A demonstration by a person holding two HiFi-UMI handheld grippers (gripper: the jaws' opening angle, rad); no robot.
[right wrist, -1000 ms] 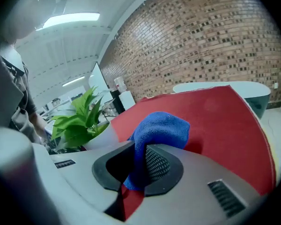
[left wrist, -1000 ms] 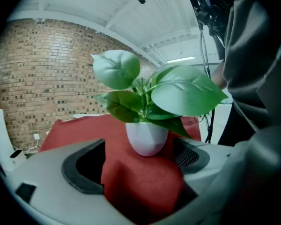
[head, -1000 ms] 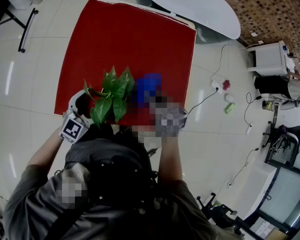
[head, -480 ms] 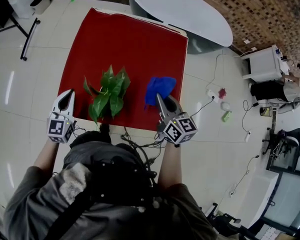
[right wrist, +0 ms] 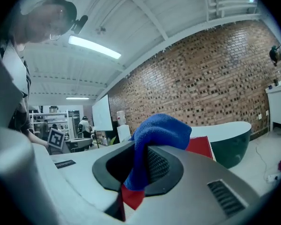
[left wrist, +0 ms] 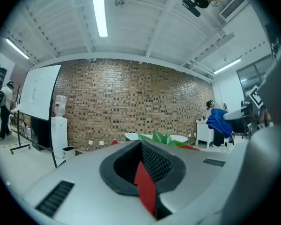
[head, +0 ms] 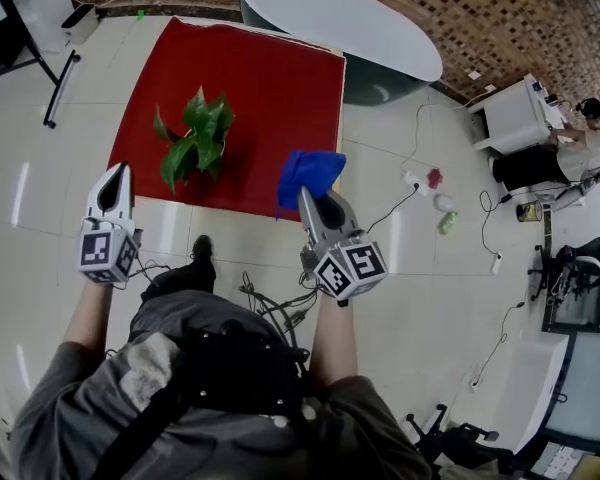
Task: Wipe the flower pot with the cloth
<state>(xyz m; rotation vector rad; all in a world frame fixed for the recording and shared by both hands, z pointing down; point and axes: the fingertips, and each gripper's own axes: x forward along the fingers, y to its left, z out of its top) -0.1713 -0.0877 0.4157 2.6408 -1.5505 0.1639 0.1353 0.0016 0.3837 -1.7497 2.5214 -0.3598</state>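
Right hand-held gripper (head: 313, 200) clamps the blue cloth (head: 310, 171). Left hand-held gripper (head: 114, 176) closed, empty. Potted plant (head: 192, 138) stands apart on red bench (head: 280, 88).

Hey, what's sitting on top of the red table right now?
Only a leafy green plant stands on the red table. Its leaves cover the flower pot from above, so the pot cannot be seen. The blue cloth is held up in the right gripper.
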